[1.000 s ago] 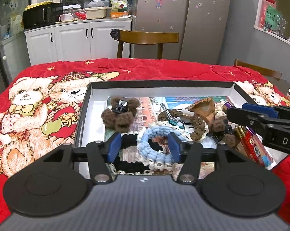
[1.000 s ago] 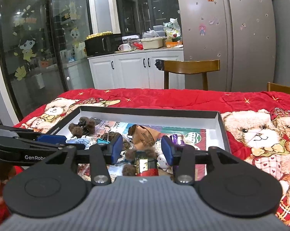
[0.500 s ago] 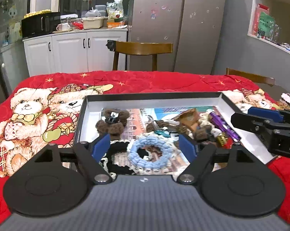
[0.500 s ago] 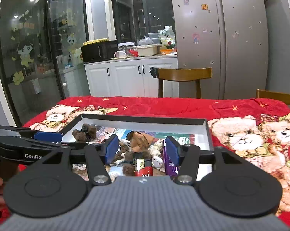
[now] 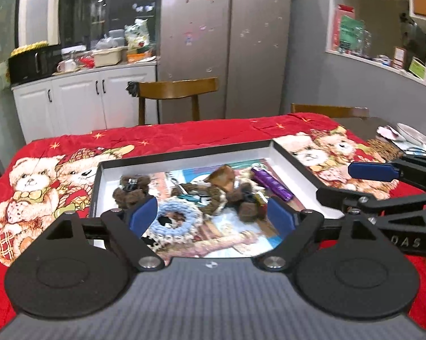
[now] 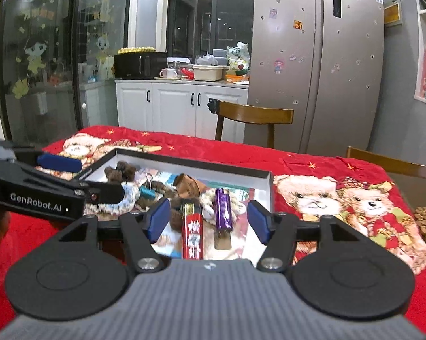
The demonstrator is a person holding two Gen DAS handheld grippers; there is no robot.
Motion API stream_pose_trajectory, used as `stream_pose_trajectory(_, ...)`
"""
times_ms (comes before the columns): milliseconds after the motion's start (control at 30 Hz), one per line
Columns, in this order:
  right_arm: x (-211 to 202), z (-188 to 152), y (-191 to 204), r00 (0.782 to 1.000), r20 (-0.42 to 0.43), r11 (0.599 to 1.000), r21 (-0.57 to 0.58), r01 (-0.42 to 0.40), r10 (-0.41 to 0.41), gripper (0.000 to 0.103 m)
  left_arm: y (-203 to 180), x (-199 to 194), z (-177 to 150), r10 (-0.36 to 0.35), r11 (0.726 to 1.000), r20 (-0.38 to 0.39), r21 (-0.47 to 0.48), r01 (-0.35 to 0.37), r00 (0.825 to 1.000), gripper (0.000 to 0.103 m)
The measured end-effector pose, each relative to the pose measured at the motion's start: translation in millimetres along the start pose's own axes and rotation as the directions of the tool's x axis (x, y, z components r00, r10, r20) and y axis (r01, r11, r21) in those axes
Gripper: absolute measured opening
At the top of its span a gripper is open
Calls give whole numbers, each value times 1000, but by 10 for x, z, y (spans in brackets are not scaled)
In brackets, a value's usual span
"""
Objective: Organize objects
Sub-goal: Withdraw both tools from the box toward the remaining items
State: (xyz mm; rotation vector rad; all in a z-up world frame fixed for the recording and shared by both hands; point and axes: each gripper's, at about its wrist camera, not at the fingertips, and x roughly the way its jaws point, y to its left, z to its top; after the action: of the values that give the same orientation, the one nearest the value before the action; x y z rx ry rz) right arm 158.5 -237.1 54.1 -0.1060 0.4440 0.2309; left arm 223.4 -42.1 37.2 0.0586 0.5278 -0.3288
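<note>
Two hand-held grippers hover above a shallow black-rimmed box (image 5: 184,153) of small clutter on a tabletop draped in a red teddy-bear cloth (image 5: 167,136). The left hand-held gripper (image 5: 211,216) has its blue pads wide apart and grips nothing; the right hand-held gripper (image 6: 208,221) is likewise spread and empty.

Inside the box lie a pale blue knitted ring (image 5: 174,221) near the front left, a brown plush hair tie (image 5: 131,189) toward the back left, a purple lighter (image 6: 223,208) and a red lighter (image 6: 192,236) side by side on the right, and a brown paper scrap (image 6: 187,187) amid a tangle of fuzzy brown pieces (image 5: 242,201) in the middle.

The work appears to sit between picks, with both tools raised clear of the contents and the sorting barely under way. A likely next move is a descent onto a single item: the red lighter lies in line with the right tool, the blue ring with the left. Either approach calls for straddling one object cleanly, since neighbours lie touching or just beside it.
</note>
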Motion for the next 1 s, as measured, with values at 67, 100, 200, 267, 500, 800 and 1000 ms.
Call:
stream_pose_trajectory(67,-57,-39,38,1000,-7,1000,-15,8,-8,74,-69,-55,-18,-8,1000,-2,19,9,1000,88)
stream_pose_trajectory(100,-86,-61,55,1000,-6,1000,-21,12,-12,74,-99,-79,-28,-10,1000,-3,26,10,1000,88)
stream_pose_trajectory(200,-143,-142,104,1000,-12,1000,-23,17,-17,75,-149,-132,-72,-2,999,-6,53,2,1000,88)
stream_pose_trajectory(267,-174,-204,117,1000,-12,1000,-19,12,-12,75,-174,-171,-124,2,998,-15,69,-1,1000,88)
stream_pose_trajectory(500,-170,-463,133,999,-45,1000,2,27,-27,75,-123,-219,-355,24,994,-64,112,-17,998,88)
stream_pose_trajectory(800,113,-714,156,990,-137,999,4,35,-34,58,-53,-256,-594,-50,993,-98,100,60,994,88)
stream_pose_trajectory(1000,186,-768,144,987,-158,1000,10,11,-9,53,-207,-139,-718,-107,983,-130,136,124,986,88)
